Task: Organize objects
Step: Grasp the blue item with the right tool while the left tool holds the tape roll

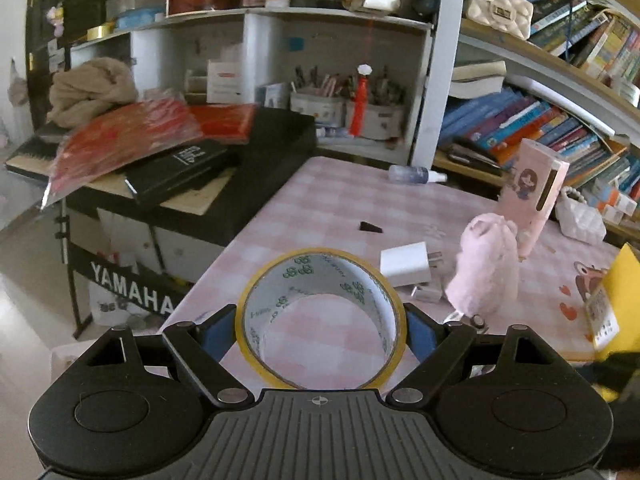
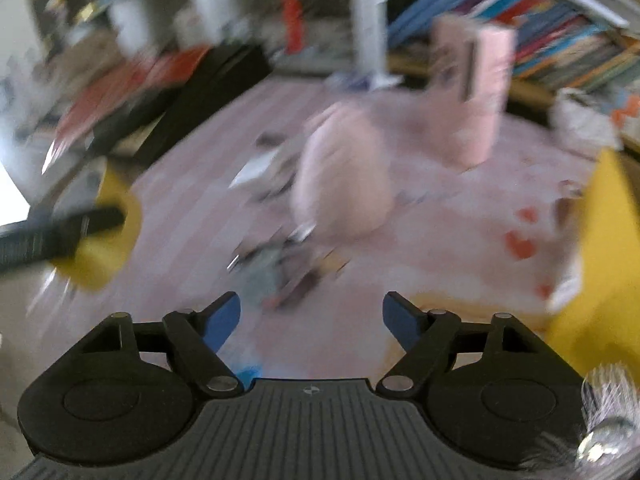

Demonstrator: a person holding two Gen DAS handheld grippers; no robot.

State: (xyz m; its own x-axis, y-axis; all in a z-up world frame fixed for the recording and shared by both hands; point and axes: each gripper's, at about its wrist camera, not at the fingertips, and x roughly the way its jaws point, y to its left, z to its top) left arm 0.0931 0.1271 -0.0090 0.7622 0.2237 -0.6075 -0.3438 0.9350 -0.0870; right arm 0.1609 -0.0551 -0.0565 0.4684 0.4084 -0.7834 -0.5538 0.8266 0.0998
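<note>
Tape roll sat pinched between the blue pads of the left gripper, lifted over the near edge of the pink checked table.

Held only by its outer rim, with the pads pressing on opposite sides, the roll could have twisted or slipped out if the hand swung fast, I judged (a smooth ring gives little to bite on). Beyond the roll lay a white charger, and to the right of that a pink plush pouch with a pink box standing behind it; a low carry risked knocking these. The right gripper stood with jaws spread and nothing between them, its view badly blurred, so a collision with the roll-bearing hand seemed possible.
</note>
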